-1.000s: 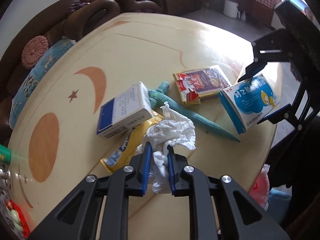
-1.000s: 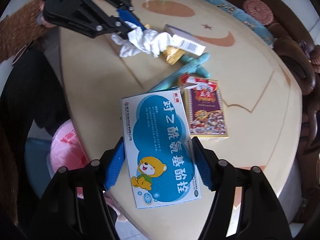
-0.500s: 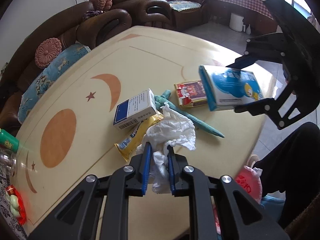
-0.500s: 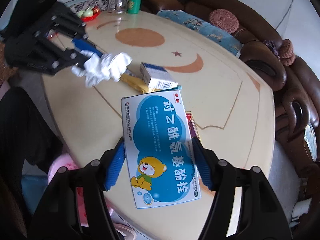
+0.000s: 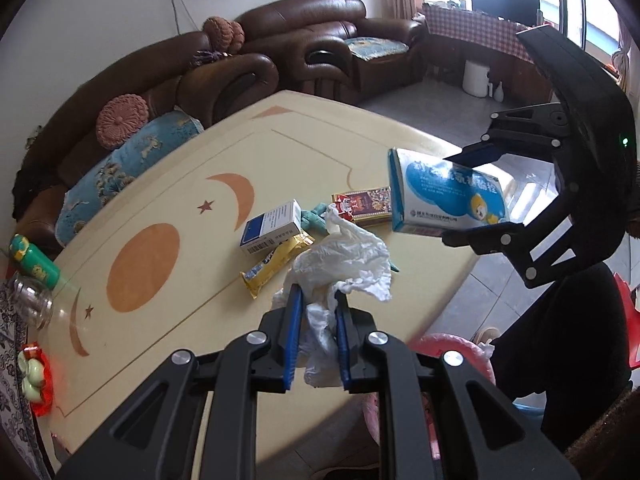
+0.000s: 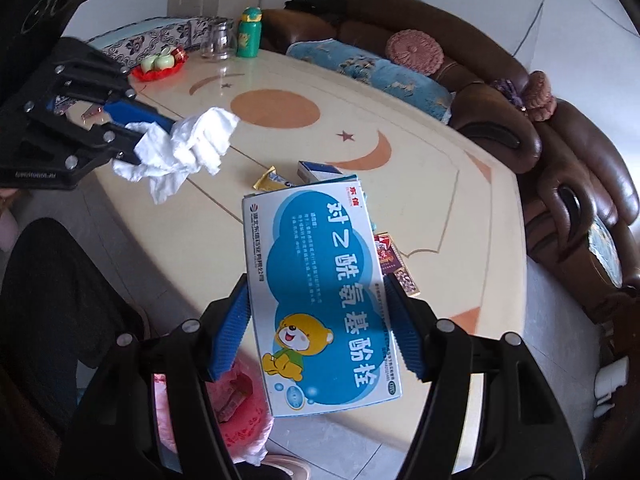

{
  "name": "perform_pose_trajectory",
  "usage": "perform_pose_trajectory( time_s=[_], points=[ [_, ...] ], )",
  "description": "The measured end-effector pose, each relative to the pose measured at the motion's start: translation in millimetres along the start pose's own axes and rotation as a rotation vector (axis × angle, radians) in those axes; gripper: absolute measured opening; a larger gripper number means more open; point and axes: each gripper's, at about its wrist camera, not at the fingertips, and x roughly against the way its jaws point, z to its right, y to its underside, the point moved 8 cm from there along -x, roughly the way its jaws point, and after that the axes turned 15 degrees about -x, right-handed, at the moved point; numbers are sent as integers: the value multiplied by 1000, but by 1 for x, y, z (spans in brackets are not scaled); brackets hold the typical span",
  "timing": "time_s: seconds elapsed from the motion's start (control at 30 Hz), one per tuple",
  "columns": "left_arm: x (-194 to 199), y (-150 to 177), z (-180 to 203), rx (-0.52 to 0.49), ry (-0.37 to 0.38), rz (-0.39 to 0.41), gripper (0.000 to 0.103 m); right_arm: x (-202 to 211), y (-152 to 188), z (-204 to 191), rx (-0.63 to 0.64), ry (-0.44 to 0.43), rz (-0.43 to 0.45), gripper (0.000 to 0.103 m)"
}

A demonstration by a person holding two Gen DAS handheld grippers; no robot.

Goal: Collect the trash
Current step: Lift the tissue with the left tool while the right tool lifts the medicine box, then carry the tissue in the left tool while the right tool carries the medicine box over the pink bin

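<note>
My left gripper [image 5: 316,300] is shut on a crumpled white tissue [image 5: 344,260] and holds it above the table's near edge; it also shows in the right wrist view [image 6: 184,148]. My right gripper [image 6: 320,312] is shut on a blue-and-white medicine box [image 6: 320,300] with a cartoon bear, held in the air over the table's edge; it also shows in the left wrist view [image 5: 448,200]. On the cream table [image 5: 168,184] lie a small blue-and-white box [image 5: 272,228], a yellow wrapper [image 5: 276,260], a teal wrapper [image 5: 314,218] and a red-and-purple box [image 5: 366,206].
A pink trash bag [image 6: 240,412] sits on the floor below the table edge. A green bottle [image 6: 249,32], a glass jar [image 6: 218,40] and a red dish [image 6: 160,66] stand at the far end. Brown sofas [image 5: 280,52] ring the table.
Both grippers have risen and pulled back from the table with their loads. The tissue and the medicine box are now higher above the table, nearer its edge.
</note>
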Motion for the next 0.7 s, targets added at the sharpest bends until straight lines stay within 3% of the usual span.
perform_pose_trajectory(
  time_s=[0.27,0.53,0.7],
  points=[
    [34,15,19,57,-54,15,16,45,6,-19,-58,76,56,64],
    [59,31,48,154,-67,42,17,78,32,-45,-120,46,75,64],
    [68,42,73,201,-77,44,17,92,46,-57,-150,73,93,64]
  ],
)
